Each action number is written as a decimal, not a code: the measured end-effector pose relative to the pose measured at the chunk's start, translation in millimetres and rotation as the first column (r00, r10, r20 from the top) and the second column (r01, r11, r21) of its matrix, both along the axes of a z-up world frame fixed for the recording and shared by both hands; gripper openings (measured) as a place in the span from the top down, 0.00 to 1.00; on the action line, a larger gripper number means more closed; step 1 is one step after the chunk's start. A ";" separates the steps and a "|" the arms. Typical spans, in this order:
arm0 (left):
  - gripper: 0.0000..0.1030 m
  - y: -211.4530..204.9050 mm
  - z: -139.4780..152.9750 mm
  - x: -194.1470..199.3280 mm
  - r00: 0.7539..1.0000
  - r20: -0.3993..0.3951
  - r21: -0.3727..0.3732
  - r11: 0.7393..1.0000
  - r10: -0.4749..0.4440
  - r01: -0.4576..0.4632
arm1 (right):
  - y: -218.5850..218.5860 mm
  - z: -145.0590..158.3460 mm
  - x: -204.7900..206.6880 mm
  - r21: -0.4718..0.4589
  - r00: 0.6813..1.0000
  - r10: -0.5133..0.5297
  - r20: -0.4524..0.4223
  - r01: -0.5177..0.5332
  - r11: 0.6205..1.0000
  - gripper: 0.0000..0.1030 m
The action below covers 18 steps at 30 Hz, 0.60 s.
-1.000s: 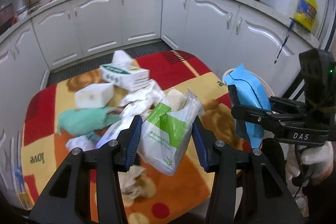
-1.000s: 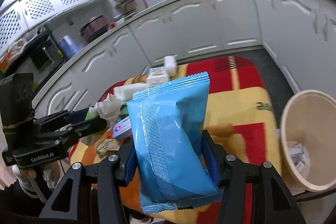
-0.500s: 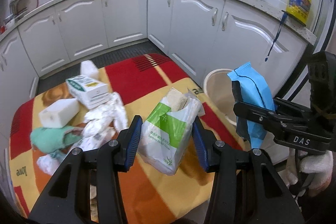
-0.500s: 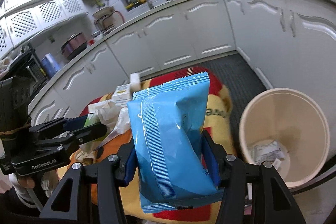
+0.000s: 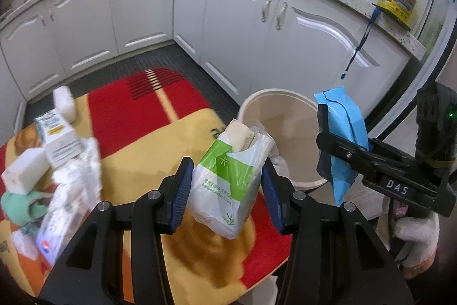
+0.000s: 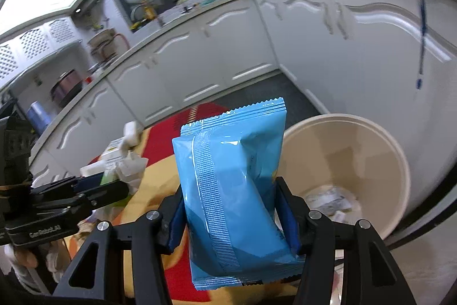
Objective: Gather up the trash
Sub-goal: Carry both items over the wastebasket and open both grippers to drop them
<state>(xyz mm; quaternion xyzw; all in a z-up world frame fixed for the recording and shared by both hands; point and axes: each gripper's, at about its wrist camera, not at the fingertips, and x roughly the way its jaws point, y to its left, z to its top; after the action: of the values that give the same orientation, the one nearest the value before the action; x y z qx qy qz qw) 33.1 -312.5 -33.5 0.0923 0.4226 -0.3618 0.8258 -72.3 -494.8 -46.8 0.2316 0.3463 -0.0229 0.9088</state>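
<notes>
1. Left claw [image 5: 227,187]: pinching a green-and-white tissue packet [image 5: 228,185] between its blue pads. The packet stands upright with beige paper showing at its torn top, held above the near edge of the desk [image 5: 160,116].
2. Loose trash on the desk at the left claw's 9 o'clock: a small carton [image 5: 58,137], a white block [image 5: 24,172], a green cloth [image 5: 17,207] and crumpled wrappers [image 5: 77,185]. None of it is touched by either claw.
3. Waste bin [image 5: 285,139]: on the floor beside the desk, at the left claw's 1 o'clock, its mouth open. In the right wrist view some trash lies at its bottom.
4. Right claw [image 6: 232,215]: pinching a blue snack pouch [image 6: 231,190] at its lower half, serrated seal upward. The bin's rim [image 6: 342,119] lies at this claw's 2 o'clock, near but not under the pouch.
5. Step in hand, judged: carrying both items to the bin for dropping.
6. Recommendation: bring each claw fully over the bin's mouth before spreading it, and lower the item close to the rim. The pouch and packet are light and could drift or catch the rim. Release one at a time to keep the claws from colliding.
</notes>
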 end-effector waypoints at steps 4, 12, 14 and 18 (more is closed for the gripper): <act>0.56 -25.9 -4.4 2.6 1.000 -0.014 0.002 1.000 -0.019 0.019 | -22.2 -8.8 -2.5 0.000 0.998 -0.058 -0.025 0.058 0.998 0.47; 0.56 -72.0 -19.3 12.5 0.997 -0.054 -0.002 0.999 -0.048 0.047 | -51.2 -23.8 -0.6 -0.022 0.990 -0.126 -0.066 0.125 0.992 0.47; 0.55 -79.7 -23.3 15.8 0.997 -0.066 -0.006 0.999 -0.048 0.048 | -58.7 -28.9 1.3 -0.029 0.987 -0.140 -0.075 0.138 0.990 0.47; 0.48 -96.1 -34.1 26.6 0.994 -0.101 -0.033 0.999 -0.040 0.037 | -68.9 -35.5 5.7 -0.037 0.982 -0.169 -0.086 0.167 0.985 0.44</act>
<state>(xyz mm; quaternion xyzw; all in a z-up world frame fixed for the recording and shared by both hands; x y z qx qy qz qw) 59.8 -408.6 -67.6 0.0692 0.4564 -0.3884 0.7975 -66.6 -563.7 -82.3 0.2451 0.3650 -0.1150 0.8908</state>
